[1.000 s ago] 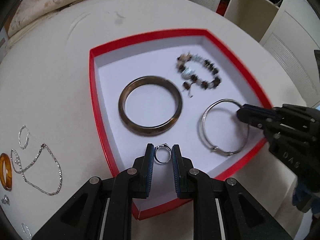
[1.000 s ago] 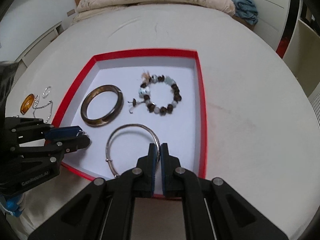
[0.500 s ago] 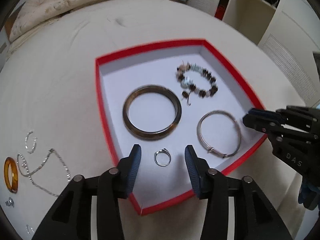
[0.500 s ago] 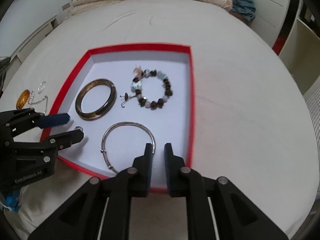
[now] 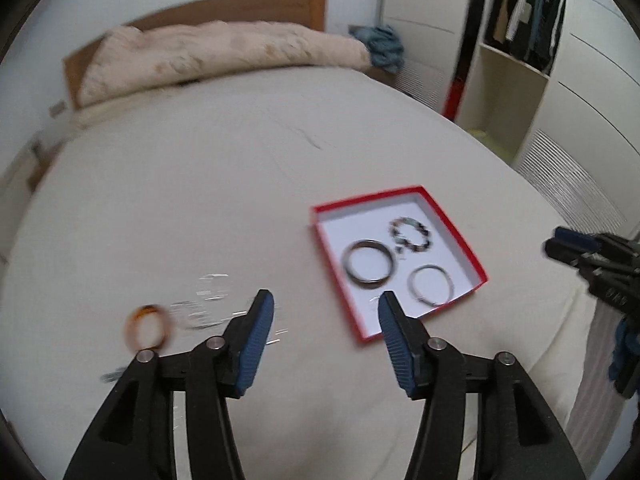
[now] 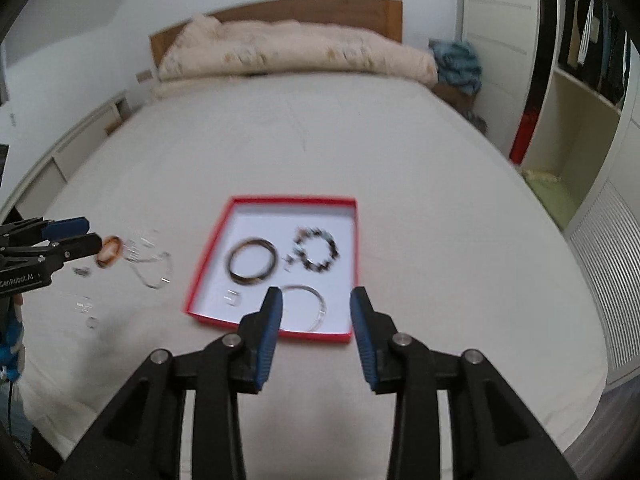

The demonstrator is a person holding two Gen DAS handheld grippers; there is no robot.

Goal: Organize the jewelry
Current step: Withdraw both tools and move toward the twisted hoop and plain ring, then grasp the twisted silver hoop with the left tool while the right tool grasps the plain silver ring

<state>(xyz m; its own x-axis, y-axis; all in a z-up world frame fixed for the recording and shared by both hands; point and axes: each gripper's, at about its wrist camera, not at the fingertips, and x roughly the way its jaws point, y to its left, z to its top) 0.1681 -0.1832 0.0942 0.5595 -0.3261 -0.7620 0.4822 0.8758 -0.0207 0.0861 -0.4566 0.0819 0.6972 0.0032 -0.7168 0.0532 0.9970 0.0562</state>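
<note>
A red-rimmed white tray [image 6: 280, 200] [image 5: 368, 195] lies on the bed. It holds a brown bangle [image 6: 252, 262] [image 5: 368, 266], a beaded bracelet [image 6: 319, 255] [image 5: 411, 234], a silver bangle [image 6: 316, 300] [image 5: 431, 285] and a small silver ring [image 6: 233, 297]. An amber ring [image 5: 149, 326] [image 6: 109, 251], a silver chain [image 6: 154, 270] and small silver pieces [image 6: 84, 304] lie on the sheet left of the tray. My left gripper [image 5: 325, 308] is open and empty, high above the sheet. My right gripper [image 6: 316, 304] is open and empty, above the tray's near edge.
A folded beige quilt [image 6: 296, 52] lies at the wooden headboard [image 6: 304, 8]. A blue cloth [image 6: 456, 64] sits at the back right. An open wardrobe with shelves [image 6: 580, 92] stands on the right. The bed's near edge is just below the grippers.
Both grippers have opened wide and pulled up and back from the tray. The left gripper let go of the small silver ring, which now lies in the tray.
</note>
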